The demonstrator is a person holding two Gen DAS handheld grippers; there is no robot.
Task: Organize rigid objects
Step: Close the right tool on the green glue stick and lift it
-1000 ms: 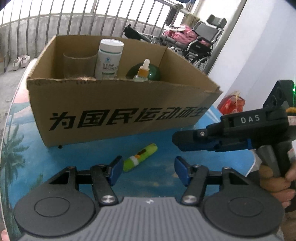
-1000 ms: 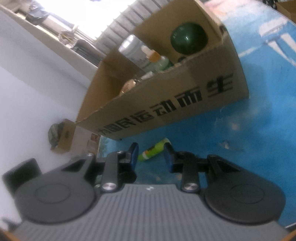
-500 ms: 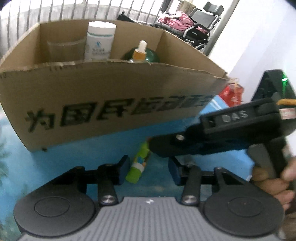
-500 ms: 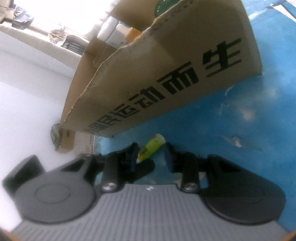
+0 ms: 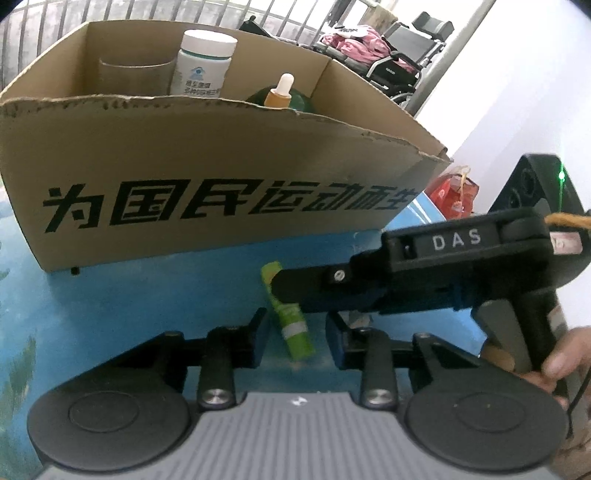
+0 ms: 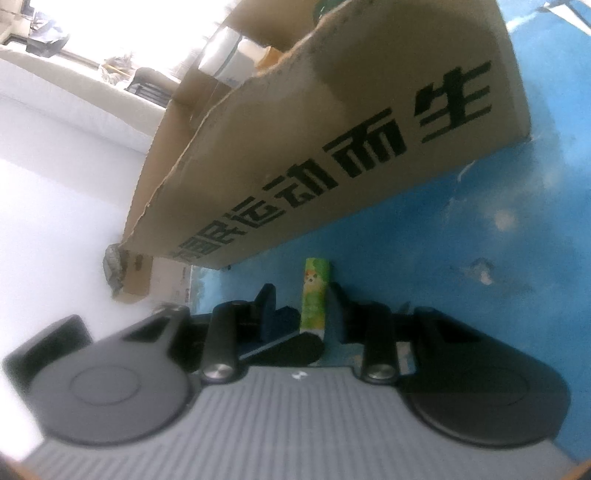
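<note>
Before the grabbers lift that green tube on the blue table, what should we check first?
1. Green tube lies between the left gripper fingers: ok.
2. Left pads pressing the tube: not ok; the jaws are closing, with gaps on both sides.
3. Right gripper firmly holding the tube: cannot tell.
4. Grippers out of each other's way: not ok; both crowd the same tube.
5. Cardboard box top open for dropping in: ok.

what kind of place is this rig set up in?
Probably a home balcony or enclosed porch, not a lab. A metal railing runs behind the cardboard box, a folded wheelchair with laundry is parked beside it, and the blue table looks like household furniture.
</note>
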